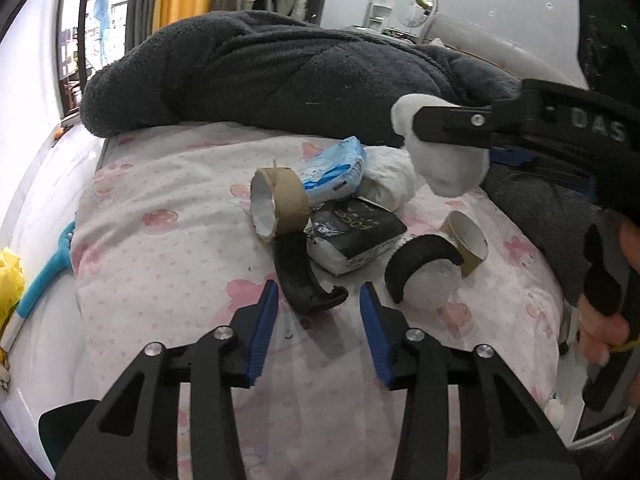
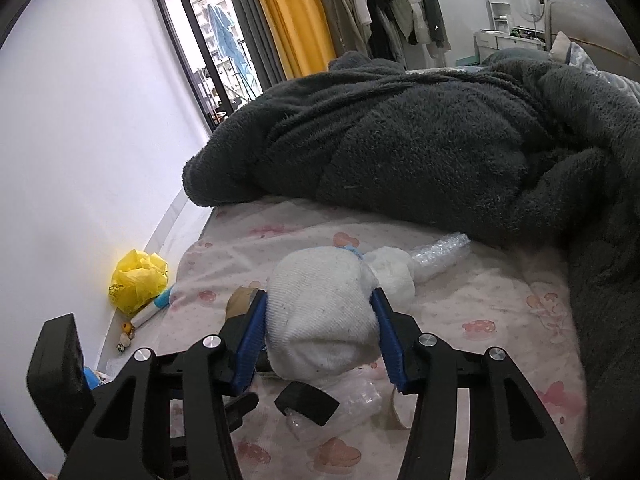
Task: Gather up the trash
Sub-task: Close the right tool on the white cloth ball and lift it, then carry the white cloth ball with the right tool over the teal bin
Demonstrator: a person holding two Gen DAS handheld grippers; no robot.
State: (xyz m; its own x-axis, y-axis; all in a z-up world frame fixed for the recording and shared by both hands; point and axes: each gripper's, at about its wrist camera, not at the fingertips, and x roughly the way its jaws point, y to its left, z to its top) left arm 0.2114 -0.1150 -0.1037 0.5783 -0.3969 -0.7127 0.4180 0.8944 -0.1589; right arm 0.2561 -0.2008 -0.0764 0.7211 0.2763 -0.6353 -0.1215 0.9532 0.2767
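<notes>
Right gripper (image 2: 320,332) jaws clamp something white; left gripper (image 1: 319,322) jaws stand empty.

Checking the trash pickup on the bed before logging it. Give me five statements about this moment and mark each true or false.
1. The right gripper clamps a white cloth bundle. True.
2. The left gripper holds the cardboard tape ring. False: its jaws are empty, the ring lies on the bedsheet.
3. A yellow plastic bag sits on the floor by the wall. True.
4. The dark fleece blanket covers the whole bed. False: it is heaped at the far end.
5. A blue-and-white tissue pack lies behind the ring. True.
</notes>
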